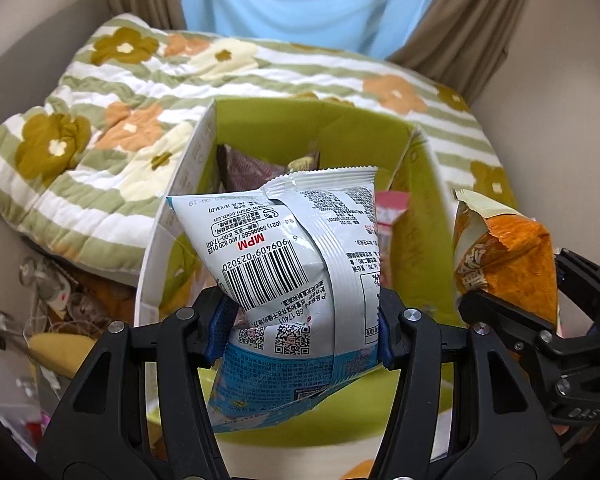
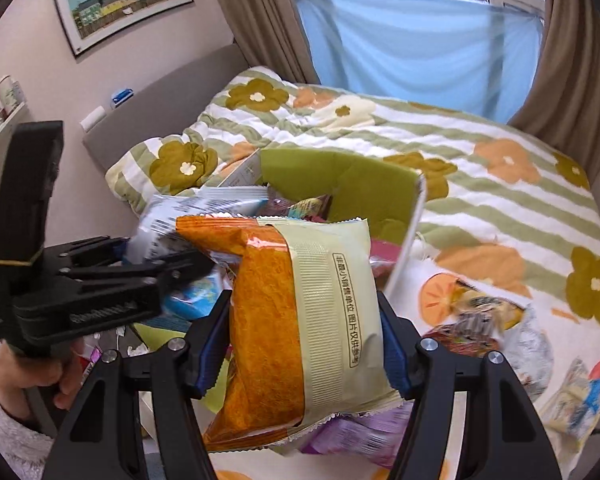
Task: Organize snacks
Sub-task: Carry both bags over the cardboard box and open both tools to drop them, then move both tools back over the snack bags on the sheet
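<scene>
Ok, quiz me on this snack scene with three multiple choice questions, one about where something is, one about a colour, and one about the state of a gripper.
1. Where does the green-lined box stand?
A. on the flowered quilt
B. on a wall shelf
C. on a bare wooden floor

2. What colour is the packet in the right gripper?
A. solid black
B. orange and cream
C. bright red

3. What is the left gripper doing?
A. hanging open and empty
B. gripping the box's rim
C. clamped on a white packet with a barcode

Answers: 1 A, the flowered quilt spreads around the box on all visible sides. 2 B, the orange and cream packet sits between the blue pads. 3 C, the white packet is pinched between both fingers above the box.
</scene>
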### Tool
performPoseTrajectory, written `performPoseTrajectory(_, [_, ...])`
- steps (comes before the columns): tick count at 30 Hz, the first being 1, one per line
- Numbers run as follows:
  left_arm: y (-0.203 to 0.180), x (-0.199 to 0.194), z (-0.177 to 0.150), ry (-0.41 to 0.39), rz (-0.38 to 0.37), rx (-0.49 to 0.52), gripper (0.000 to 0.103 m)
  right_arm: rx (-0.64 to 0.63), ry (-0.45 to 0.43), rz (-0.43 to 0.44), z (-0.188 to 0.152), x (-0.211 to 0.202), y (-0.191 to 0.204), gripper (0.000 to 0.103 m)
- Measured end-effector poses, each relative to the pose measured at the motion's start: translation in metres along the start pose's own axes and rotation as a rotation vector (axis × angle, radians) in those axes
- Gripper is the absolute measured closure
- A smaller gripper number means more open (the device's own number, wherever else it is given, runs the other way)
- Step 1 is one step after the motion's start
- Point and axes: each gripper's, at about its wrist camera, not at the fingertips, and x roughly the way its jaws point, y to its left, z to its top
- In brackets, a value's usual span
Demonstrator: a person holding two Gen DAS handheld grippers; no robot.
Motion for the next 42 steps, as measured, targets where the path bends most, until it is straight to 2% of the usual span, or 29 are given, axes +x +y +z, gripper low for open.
performPoseTrajectory(2, [0.005,0.01,0.003,0.022,-0.004,0.026,0.05,0.029,0.024,-0.013,0.002,0.01,0.005,0.042])
performPoseTrajectory(4, [0.006,0.02,0.004,0.055,0.003,0.056,0.044,0.05,0.032,-0.035,0.003,0.014,0.007,0.042])
performPoseTrajectory(6, [0.01,0.03,0.005,0.087,0.011,0.077,0.012,0.081,0.043,-0.061,0.003,0.02,0.008,0.042])
performPoseTrajectory(8, [0.013,0.032,0.004,0.074,-0.005,0.084,0.004,0.105,0.052,-0.081,0.004,0.023,0.009,0.042])
performPoseTrajectory(16, [0.017,0.029,0.005,0.075,-0.043,0.106,0.003,0.149,0.066,-0.133,0.007,0.033,0.012,0.042])
performPoseTrajectory(21, [0.02,0.007,0.01,0.031,-0.032,0.1,0.003,0.147,0.053,-0.114,0.007,0.034,0.016,0.042])
performPoseTrajectory(26, [0.028,-0.015,0.025,-0.027,0.008,0.081,0.003,0.08,0.061,-0.109,0.003,0.04,0.029,0.042])
performPoseTrajectory(34, [0.031,-0.022,0.032,-0.035,0.019,0.066,0.003,-0.007,0.067,-0.08,-0.004,0.057,0.051,0.041])
performPoseTrajectory(35, [0.031,-0.023,0.032,-0.036,0.016,0.061,0.003,-0.02,0.066,-0.082,-0.006,0.058,0.053,0.039])
performPoseTrajectory(37, [0.032,-0.024,0.028,-0.039,0.015,0.055,0.003,-0.044,0.052,-0.076,-0.009,0.059,0.057,0.022])
performPoseTrajectory(38, [0.033,-0.025,0.027,-0.04,0.018,0.053,0.003,-0.052,0.045,-0.074,-0.012,0.058,0.058,0.001])
performPoseTrajectory(42, [0.033,-0.029,0.014,-0.042,0.017,0.042,0.004,-0.067,0.042,-0.056,-0.024,0.054,0.06,0.0])
